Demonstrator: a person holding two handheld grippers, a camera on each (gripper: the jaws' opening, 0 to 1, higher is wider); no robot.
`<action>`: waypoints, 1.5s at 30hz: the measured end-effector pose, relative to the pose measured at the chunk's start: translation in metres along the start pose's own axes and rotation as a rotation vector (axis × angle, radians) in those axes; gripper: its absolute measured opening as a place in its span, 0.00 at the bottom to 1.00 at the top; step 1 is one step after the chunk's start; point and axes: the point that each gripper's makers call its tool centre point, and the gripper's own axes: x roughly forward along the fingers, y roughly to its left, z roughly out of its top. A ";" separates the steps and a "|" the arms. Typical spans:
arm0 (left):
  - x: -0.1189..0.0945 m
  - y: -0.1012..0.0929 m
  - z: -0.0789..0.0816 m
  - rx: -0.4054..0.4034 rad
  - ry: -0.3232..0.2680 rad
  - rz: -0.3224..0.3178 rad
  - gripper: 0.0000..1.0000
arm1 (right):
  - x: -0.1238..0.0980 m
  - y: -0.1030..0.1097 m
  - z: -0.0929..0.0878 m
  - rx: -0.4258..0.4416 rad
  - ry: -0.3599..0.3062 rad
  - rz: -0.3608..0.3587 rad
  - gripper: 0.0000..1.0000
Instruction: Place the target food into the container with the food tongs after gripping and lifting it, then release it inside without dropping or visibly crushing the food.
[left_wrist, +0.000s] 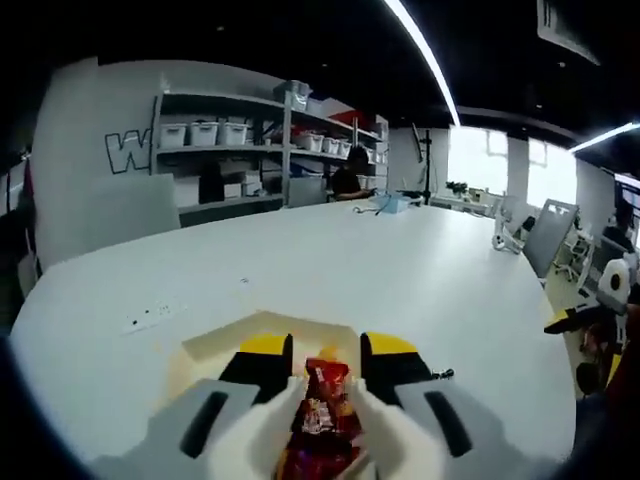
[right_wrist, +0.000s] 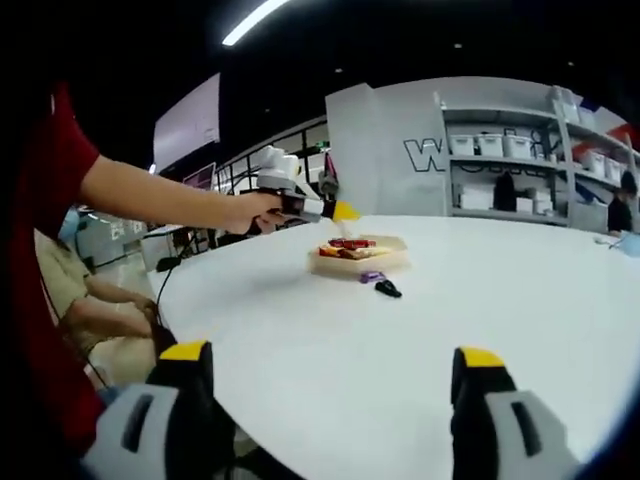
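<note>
While the left gripper (left_wrist: 322, 400) hangs over the tray (left_wrist: 225, 335):
Left gripper: clamped on a red snack packet (left_wrist: 322, 412).
Right gripper (right_wrist: 330, 385): jaws wide apart, nothing between, above white table (right_wrist: 420, 300).
Tray: holding food, well apart from it.

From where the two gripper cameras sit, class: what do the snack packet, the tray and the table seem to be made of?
Snack packet: likely plastic film, glossy red, printed and crinkled, clamped in the left gripper.
Tray: probably cardboard or light wood, matte tan with low flat walls; the look leaves it open.
Table: smooth white top, perhaps laminate, with a soft, even sheen.
</note>
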 end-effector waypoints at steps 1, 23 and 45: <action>0.000 0.000 0.001 0.005 -0.001 0.000 0.26 | 0.000 0.000 0.000 0.001 0.000 0.000 0.99; 0.010 -0.066 -0.021 0.101 0.053 -0.153 0.29 | 0.005 0.005 -0.006 -0.002 0.020 0.012 0.99; 0.051 -0.102 -0.054 0.085 0.125 -0.268 0.29 | 0.005 0.008 -0.007 -0.018 0.039 0.015 0.99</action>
